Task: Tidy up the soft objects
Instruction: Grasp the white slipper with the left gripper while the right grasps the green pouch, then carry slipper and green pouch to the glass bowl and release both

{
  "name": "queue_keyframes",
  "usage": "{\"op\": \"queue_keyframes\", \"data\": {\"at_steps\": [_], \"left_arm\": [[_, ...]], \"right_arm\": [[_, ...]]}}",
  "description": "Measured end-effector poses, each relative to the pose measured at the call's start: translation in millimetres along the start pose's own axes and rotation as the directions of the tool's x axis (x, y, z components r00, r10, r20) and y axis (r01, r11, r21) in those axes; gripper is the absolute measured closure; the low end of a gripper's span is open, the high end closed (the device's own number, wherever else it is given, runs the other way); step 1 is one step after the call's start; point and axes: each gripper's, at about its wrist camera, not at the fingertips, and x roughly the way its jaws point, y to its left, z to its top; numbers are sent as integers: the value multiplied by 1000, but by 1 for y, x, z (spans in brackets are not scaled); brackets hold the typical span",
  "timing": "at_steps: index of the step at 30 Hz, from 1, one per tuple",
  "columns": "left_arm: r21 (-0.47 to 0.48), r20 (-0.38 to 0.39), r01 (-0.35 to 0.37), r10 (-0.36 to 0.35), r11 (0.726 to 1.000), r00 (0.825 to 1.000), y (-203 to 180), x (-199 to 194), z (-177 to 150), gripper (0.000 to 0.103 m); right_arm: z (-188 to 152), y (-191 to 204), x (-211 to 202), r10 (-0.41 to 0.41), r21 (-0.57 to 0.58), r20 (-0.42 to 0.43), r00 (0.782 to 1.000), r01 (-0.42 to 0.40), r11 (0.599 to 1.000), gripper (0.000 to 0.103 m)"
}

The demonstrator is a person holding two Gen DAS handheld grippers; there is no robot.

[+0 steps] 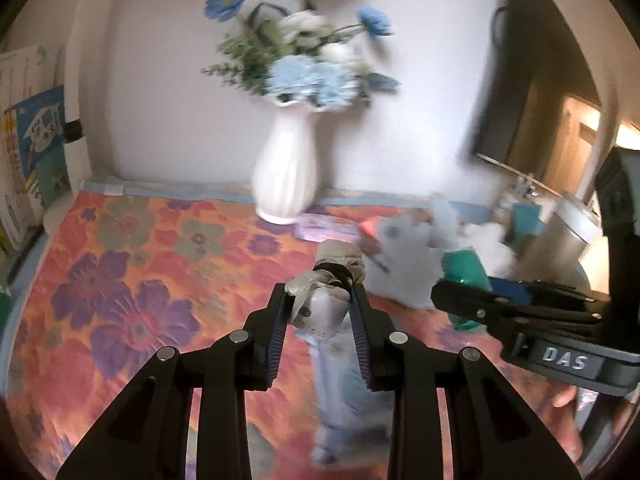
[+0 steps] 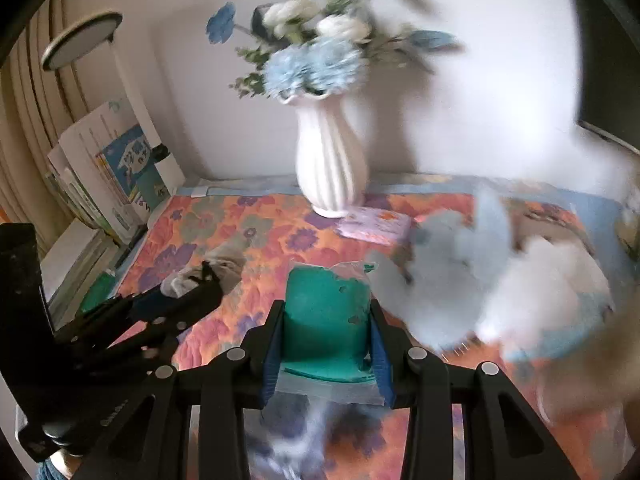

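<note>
1. Left gripper (image 1: 319, 312): jaws nearly closed, pads clamped on a rolled grey sock bundle (image 1: 332, 280) with a dark band round it. The bundle sticks out past the fingertips, and a lighter part of it sits squeezed between the pads.
2. In the right wrist view the same left gripper (image 2: 208, 280) comes in from the left, with the grey sock bundle (image 2: 204, 276) at its tip, lifted off the floral quilted cloth (image 2: 224, 232).
3. Right gripper (image 2: 326, 320): jaws partly open, blue pads pressing both sides of a flat green item in a clear plastic bag (image 2: 326, 312). It fills the gap and is gripped firmly. The bag's edge pokes out beyond the fingertips.
4. In the left wrist view the right gripper (image 1: 460, 296) shows side-on at right, with the green bagged item (image 1: 464, 268) at its tip.
5. Something pale blue-white hangs below each gripper, too blurred to name.
6. A pale blue plush toy (image 2: 452, 276) and a fluffy white soft item (image 2: 540, 284) lie on the cloth right of the right gripper; both blurred.
7. A white ribbed vase (image 1: 286, 168) with blue and white flowers (image 1: 308, 52) stands at the back edge of the floral quilted cloth (image 1: 140, 260), against the wall.
8. A small lilac packet (image 2: 376, 220) lies just beside the vase's base.
9. Books (image 2: 120, 168) lean at the left edge.
</note>
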Motion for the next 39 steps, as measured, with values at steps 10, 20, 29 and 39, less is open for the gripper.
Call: {"op": "queue_keyframes", "data": {"at_steps": [10,20,29,39], "left_arm": [[96,-27,94,-92,991,995,-72,-18,-17,76],[131,-77,189,-180,973,981,-118,-5,-29,76],[194,-127,286,-265,939,956,-169,13,-25,76],[269,-171,414,-380,870,909,-242,34,-15,76]], "right_arm": [[-55,-54,-47,-47,81,-21,999,49,996,65],[-73,-93,-73,-81,158,-22,996,83,984,65],[-83,-146,-105,-110,263,-56,992,120,957,65],[-85,-224,-169,-263,395,20,965,234,889,65]]}}
